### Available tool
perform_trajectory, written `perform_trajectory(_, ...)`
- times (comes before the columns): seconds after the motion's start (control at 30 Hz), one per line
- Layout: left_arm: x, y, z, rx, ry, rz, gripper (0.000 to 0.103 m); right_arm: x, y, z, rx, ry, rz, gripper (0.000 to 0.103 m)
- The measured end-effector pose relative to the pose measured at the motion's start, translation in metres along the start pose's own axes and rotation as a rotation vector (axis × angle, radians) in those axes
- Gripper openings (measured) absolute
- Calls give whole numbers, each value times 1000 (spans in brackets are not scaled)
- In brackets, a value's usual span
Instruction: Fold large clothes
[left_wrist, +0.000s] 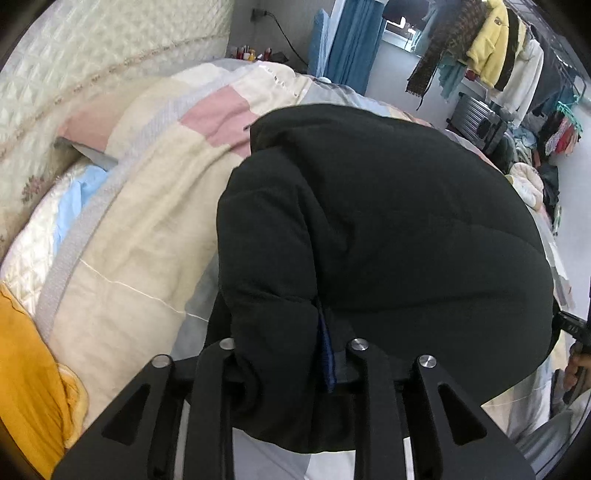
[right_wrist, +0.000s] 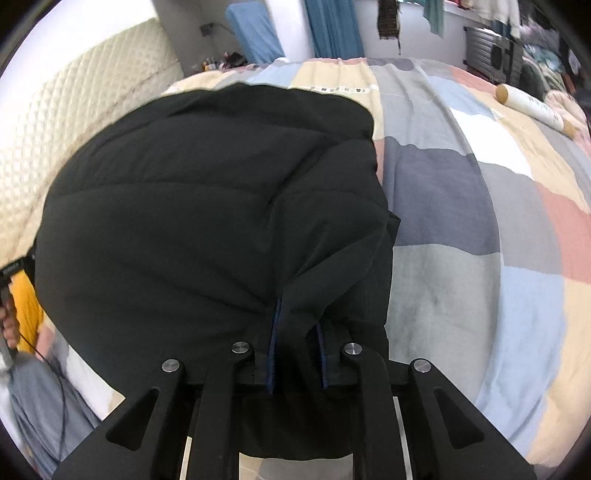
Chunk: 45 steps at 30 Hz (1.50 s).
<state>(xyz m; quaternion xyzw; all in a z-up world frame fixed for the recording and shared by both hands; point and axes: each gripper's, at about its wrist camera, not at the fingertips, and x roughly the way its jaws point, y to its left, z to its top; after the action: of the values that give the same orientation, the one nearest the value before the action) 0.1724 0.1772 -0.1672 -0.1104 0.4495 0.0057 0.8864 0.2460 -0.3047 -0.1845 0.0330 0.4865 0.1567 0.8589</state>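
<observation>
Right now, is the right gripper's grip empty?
No, the right gripper is clamped on the black puffer jacket, whose fabric bunches between its fingers.

A big bed (right_wrist: 461, 206) has a blanket of pink, blue, gray and cream squares. Behind it stands a puffy cream headboard (left_wrist: 92, 62). Blue curtains (left_wrist: 354, 40) hang by a bright window (left_wrist: 399, 31). Coats hang on a rack (left_wrist: 517, 55) near a gray suitcase (left_wrist: 476, 118).

Soft daylight, heavy fisheye warp, dark vignetted corners.
</observation>
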Motion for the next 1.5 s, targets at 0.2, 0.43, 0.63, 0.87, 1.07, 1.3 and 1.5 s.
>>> perform_trajectory(0.2,-17,-3,4,-9,-14,35,52,-36,-12,1,117,-97,35,37)
perform_trajectory(0.43,-36,-18,12,-15,-19,22,58,-109,-5,18,105,-285,-50,59)
perform_trajectory(0.63,-24,-18,9,5,41,34,74,-162,22,41,53,-361,-38,78)
perform_trajectory(0.87,-17,10,3,-30,51,101,100,-196,49,47,-5,-401,-38,79)
perform_trajectory(1.07,-39,20,0,-35,9,126,102,-215,57,42,2,-431,-17,80)
perform_trajectory(1.3,-121,-28,12,49,-158,109,102,-246,77,31,-6,-524,-5,83)
perform_trajectory(1.5,-205,-86,9,145,-323,54,102,-274,106,11,-45,-614,18,85)
